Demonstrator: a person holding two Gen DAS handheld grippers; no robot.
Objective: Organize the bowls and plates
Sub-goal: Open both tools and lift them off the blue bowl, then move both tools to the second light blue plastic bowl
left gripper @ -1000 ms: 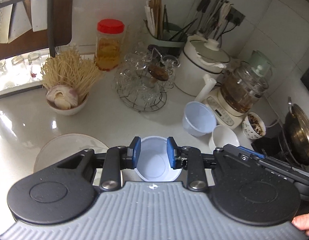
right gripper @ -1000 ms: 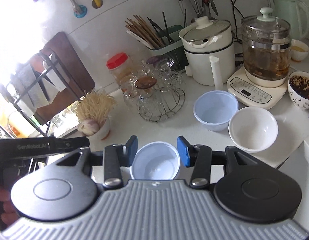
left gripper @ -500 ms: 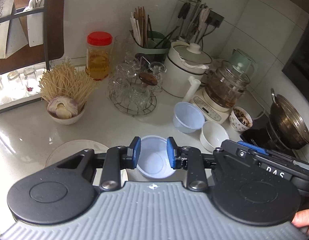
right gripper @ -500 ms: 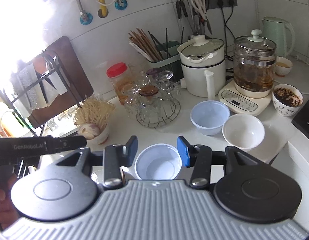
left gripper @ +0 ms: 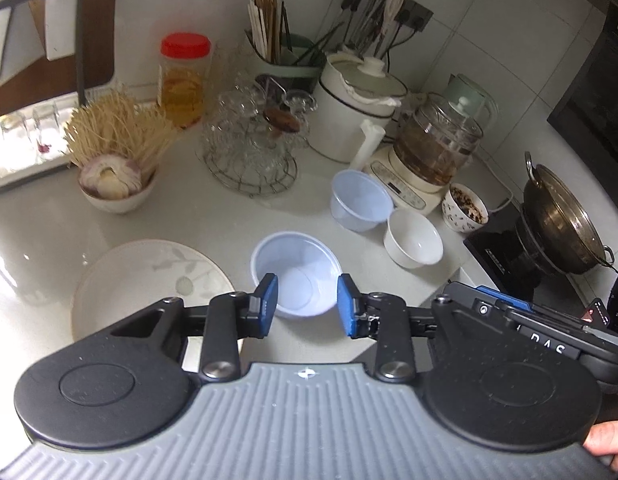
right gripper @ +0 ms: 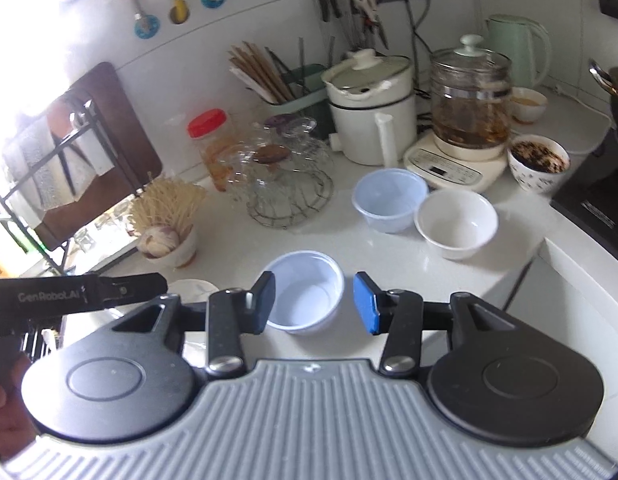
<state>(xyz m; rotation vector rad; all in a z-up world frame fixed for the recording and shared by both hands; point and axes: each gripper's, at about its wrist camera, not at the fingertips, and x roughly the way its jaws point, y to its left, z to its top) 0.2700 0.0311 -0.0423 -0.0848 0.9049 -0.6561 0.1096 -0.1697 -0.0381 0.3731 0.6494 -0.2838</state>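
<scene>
A pale blue plastic bowl (left gripper: pixel 296 268) sits on the white counter near the front edge; it also shows in the right wrist view (right gripper: pixel 309 288). My left gripper (left gripper: pixel 307 306) is open and empty, held above and behind it. My right gripper (right gripper: pixel 315 308) is open and empty, also above it. A white plate (left gripper: pixel 149 280) with a leaf pattern lies left of the bowl. A second blue bowl (left gripper: pixel 361 200) and a white ceramic bowl (left gripper: pixel 415 238) stand side by side further right, seen too in the right wrist view as the blue bowl (right gripper: pixel 389 198) and the white bowl (right gripper: pixel 455 222).
A bowl of noodles and garlic (left gripper: pixel 115 160), a red-lidded jar (left gripper: pixel 185 80), a wire rack of glasses (left gripper: pixel 249 148), a white pot (left gripper: pixel 357 108), a glass kettle (left gripper: pixel 433 148) and a patterned bowl (left gripper: pixel 467 206) crowd the back. A wok (left gripper: pixel 561 224) sits on a stove at right.
Both grippers have risen and pulled back from the near blue bowl, which now shows smaller and further ahead of the fingers. Both stay open.
</scene>
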